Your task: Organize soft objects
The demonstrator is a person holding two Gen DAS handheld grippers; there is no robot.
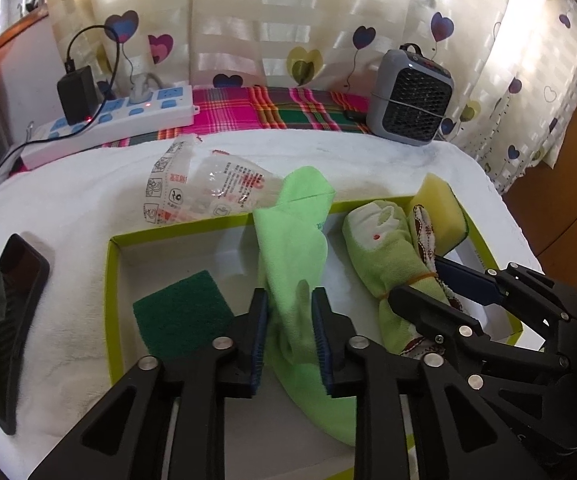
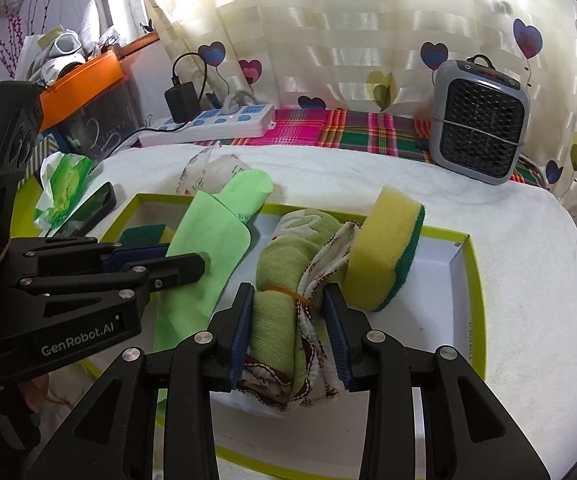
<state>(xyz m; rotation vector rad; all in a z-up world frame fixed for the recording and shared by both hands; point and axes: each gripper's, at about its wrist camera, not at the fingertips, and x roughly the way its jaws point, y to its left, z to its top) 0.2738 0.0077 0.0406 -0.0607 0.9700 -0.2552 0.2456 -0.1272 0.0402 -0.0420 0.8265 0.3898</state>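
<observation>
A shallow white box with a yellow-green rim point(image 1: 112, 280) point(image 2: 464, 280) lies on a white towel. Inside it are a dark green scouring pad point(image 1: 180, 312), a light green cloth point(image 1: 292, 240) point(image 2: 208, 240), a green patterned towel roll with a rubber band point(image 1: 384, 248) point(image 2: 280, 264), and a yellow sponge point(image 1: 440, 212) point(image 2: 384, 248) leaning on the roll. My left gripper point(image 1: 290, 300) point(image 2: 184, 258) is open, its fingers straddling the light green cloth, whose far end hangs over the rim. My right gripper point(image 2: 288, 296) point(image 1: 416, 280) has both pads against the towel roll just below the band.
A crumpled clear plastic bag point(image 1: 204, 184) lies behind the box. A black phone point(image 1: 8, 320) and a green-white packet point(image 2: 64, 188) lie to the left. A power strip with a charger point(image 1: 128, 120) and a small grey heater point(image 2: 480, 120) stand along the curtain.
</observation>
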